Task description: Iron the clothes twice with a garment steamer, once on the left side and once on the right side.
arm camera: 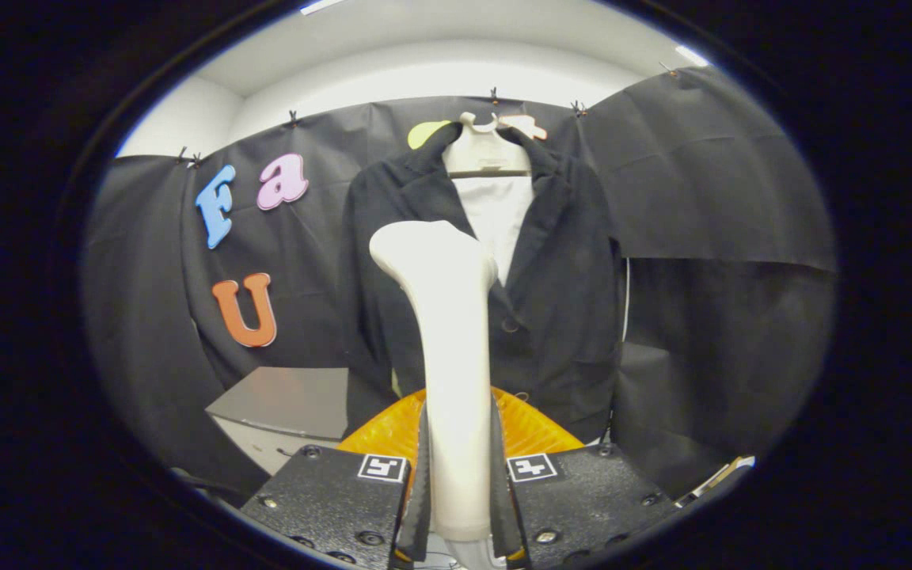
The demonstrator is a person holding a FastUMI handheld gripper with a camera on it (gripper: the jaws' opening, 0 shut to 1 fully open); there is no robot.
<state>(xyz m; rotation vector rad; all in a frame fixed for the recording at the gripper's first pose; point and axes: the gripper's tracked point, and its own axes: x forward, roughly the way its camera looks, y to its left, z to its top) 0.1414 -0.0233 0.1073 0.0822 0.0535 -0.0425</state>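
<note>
1. The gripper (457, 507) pinches the garment steamer (448, 340) by its handle, a finger pressed on each side, head upright beyond the fingertips.
2. Risk: that smooth, tapering handle could twist or slide in the pinch once the head drags on cloth.
3. The jacket (559, 301) hangs just beyond the steamer head; drifting over its buttons could snag.

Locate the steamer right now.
In the gripper view, the garment steamer stands upright, clamped between the fingers of the gripper, its head in front of the hanging black jacket.
</note>
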